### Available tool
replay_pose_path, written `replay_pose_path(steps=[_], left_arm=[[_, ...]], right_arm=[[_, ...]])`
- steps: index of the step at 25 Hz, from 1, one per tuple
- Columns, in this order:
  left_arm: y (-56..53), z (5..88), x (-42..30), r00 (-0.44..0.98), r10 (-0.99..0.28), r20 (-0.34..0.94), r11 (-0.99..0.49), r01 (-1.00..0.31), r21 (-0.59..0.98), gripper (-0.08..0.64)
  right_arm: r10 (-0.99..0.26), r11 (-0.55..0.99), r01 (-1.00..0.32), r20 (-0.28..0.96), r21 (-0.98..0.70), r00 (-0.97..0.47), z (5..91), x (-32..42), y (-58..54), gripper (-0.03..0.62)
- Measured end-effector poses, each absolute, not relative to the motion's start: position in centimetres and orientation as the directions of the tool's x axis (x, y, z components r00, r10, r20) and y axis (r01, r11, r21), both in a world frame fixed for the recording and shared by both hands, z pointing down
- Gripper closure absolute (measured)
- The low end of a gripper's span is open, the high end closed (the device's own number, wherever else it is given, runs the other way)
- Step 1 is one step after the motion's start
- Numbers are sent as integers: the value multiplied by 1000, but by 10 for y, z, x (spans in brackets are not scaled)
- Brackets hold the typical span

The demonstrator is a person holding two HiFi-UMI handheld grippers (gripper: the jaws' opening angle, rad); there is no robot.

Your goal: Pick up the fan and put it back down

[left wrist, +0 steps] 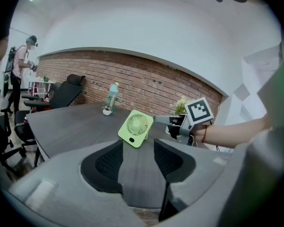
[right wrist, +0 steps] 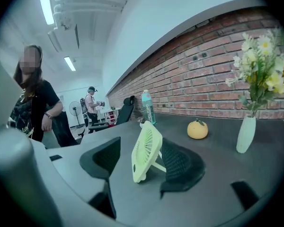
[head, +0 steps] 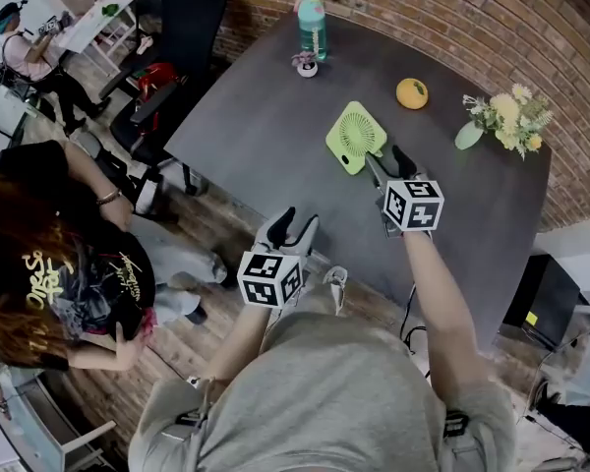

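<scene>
Grey table (head: 256,136) edge: the left gripper (head: 297,220) waits, jaws apart and empty, probably unneeded. Farther in, the right gripper (head: 386,160) straddles the fan (head: 355,136), jaws wide and not pressing it, while it stands propped on the table.

No legible words or numbers anywhere. Gold lettering on a bystander's black T-shirt (head: 41,275), well to the left of the left gripper (head: 295,224): too distorted to read. Bottle (head: 313,26) label, far beyond the right gripper (head: 388,162): too small.
</scene>
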State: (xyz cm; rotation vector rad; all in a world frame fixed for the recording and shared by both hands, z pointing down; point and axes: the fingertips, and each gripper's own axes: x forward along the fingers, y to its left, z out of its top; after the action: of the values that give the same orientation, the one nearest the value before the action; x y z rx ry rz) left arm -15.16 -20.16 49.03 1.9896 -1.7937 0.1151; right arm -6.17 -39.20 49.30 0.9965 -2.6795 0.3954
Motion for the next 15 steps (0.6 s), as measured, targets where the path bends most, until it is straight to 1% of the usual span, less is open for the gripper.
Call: replay_pose_path(steps=[6,9,15], left_arm=[[-178,489,-141,140,-925,354,-49,-966,254,360],[-160,489,-133,143,-927,348,-55,-967,250,371],[-127,484,-120,136,-936,324,-61,-971,231,419]], right_arm=[[-604,734,-660,292,-159,-742,480,-46,-341,341],[-604,737,-652,261,-177,-753,473,-38,-311,391],[-622,734,-658,222,-169,-751,462,-19,-253,477]])
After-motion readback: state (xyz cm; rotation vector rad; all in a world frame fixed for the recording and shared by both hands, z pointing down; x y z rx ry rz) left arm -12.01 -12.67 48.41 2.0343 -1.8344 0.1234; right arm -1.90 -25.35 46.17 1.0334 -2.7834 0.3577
